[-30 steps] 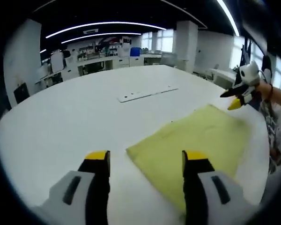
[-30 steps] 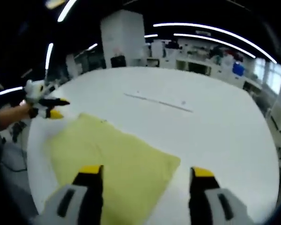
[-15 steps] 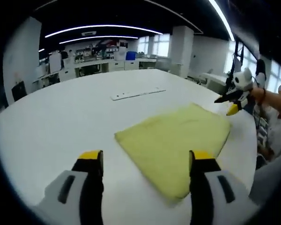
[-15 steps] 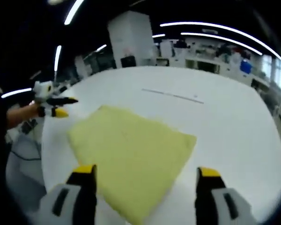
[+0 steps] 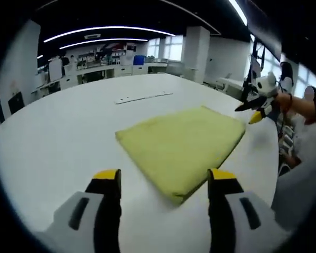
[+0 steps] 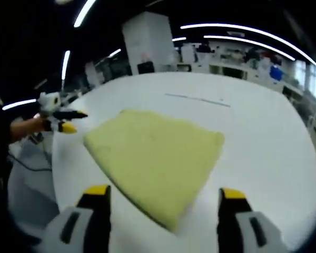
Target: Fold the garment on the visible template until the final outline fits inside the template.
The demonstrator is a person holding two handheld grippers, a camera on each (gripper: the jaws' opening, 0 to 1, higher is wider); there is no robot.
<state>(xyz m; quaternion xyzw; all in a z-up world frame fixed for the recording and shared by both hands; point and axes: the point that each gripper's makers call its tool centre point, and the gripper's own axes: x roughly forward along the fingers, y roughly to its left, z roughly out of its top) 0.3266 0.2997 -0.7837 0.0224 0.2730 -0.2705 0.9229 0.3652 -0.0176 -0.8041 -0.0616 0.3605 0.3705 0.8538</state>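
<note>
A yellow-green garment (image 5: 181, 142) lies folded into a flat square on the white table (image 5: 58, 132). It also lies ahead of my right gripper (image 6: 169, 195), as the same garment (image 6: 158, 155). My left gripper (image 5: 166, 178) stands open just short of the garment's near corner, jaws apart with nothing between them. The right gripper is open too, held back from the cloth's near corner. The right gripper (image 5: 257, 108) appears off the garment's far right edge, held by a hand. The left gripper (image 6: 60, 120) sits off the cloth's left side.
A thin white strip (image 5: 143, 97) lies on the table beyond the garment, also seen as a strip (image 6: 197, 99). The table edge (image 5: 274, 158) runs close to the right of the cloth. Desks, shelves and a pillar (image 5: 196, 52) stand in the background.
Both cameras have pulled back from the garment, so its near corner now lies ahead of the jaws rather than between them. Both grippers stay open. The cloth lies unchanged.
</note>
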